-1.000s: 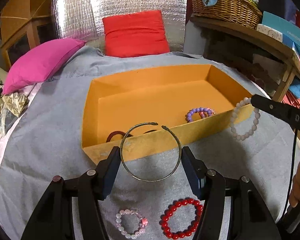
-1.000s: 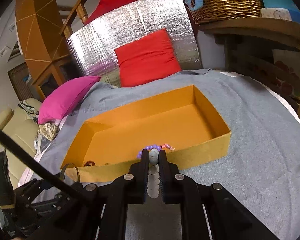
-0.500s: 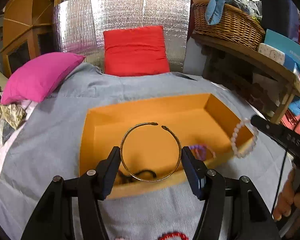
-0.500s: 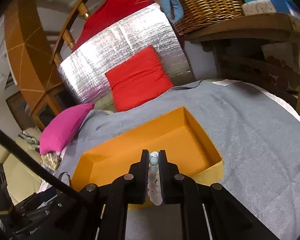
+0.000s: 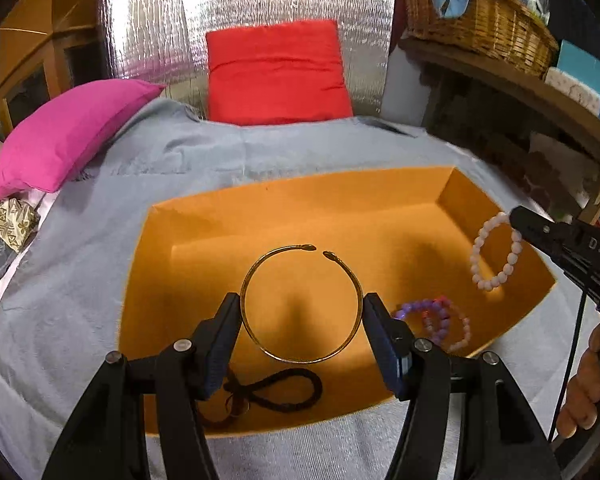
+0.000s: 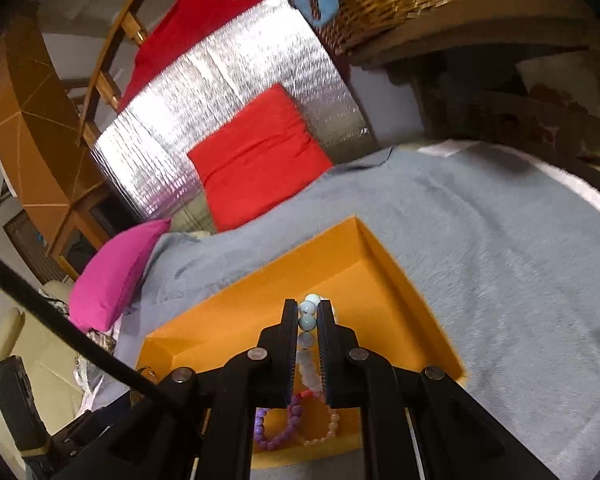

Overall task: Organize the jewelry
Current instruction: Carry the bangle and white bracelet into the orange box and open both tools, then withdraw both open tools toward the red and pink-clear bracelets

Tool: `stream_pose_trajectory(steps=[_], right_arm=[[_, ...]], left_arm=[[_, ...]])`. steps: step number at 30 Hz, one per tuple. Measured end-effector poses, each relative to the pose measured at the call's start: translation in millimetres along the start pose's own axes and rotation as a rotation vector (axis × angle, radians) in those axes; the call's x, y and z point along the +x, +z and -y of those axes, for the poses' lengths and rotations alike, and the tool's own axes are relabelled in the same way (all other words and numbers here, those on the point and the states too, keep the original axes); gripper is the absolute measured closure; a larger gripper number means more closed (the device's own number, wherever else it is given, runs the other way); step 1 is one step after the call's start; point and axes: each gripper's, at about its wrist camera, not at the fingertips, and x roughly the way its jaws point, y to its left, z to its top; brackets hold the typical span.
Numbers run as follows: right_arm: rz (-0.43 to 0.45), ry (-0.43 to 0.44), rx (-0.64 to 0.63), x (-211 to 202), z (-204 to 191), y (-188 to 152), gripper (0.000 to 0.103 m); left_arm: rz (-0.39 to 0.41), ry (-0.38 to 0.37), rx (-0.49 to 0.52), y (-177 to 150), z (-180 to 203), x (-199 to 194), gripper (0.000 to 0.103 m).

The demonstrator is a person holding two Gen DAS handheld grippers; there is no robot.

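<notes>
Both your hands have carried their loads forward since the earlier frames, from over the grey cover to above the orange box (image 5: 204, 220).

Left wrist view: your left gripper (image 5: 302, 320) has its jaws at medium width, pads pressing both sides of the brass bangle (image 5: 300, 304). Bangle sits flat between the fingers, its gap at 12 o'clock, hanging over the box floor. Black cord loop (image 5: 276, 394) lies on the box floor at 6 o'clock, just under the bangle. Purple bead bracelet (image 5: 432, 318) lies on the floor at 4 o'clock, overlapping a pinkish one. At 3 o'clock your right gripper (image 5: 514, 216) reaches in, white bead bracelet (image 5: 496, 254) dangling from its tip over the box's right end. Your hand (image 5: 592, 384) shows at 4 o'clock on the handle. Grey blanket (image 5: 80, 280) under the box; pink pillow (image 5: 68, 136) at 10 o'clock, red cushion (image 5: 278, 72) at 12.

Right wrist view: right gripper (image 6: 309, 312) jaws nearly closed, pinching the white bead bracelet (image 6: 308, 320), beads strung down between the fingers. Orange box (image 6: 404, 280) below, purple bead bracelet (image 6: 278, 434) at 6 o'clock inside it.
</notes>
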Motion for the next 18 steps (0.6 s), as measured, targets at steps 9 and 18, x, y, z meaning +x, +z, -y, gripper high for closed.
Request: stream_pose_trajectory(steps=[9,18], right_arm=[[-0.063,-0.008,0.023,46,0,0,0.090],[-0.045,-0.027,0.105,35,22,10,0.056]], left_arm=[[-0.058,0.015,0.029,-5,4,22,0.039],[-0.024,0.058,0.033,-4,-5,7,0.039]])
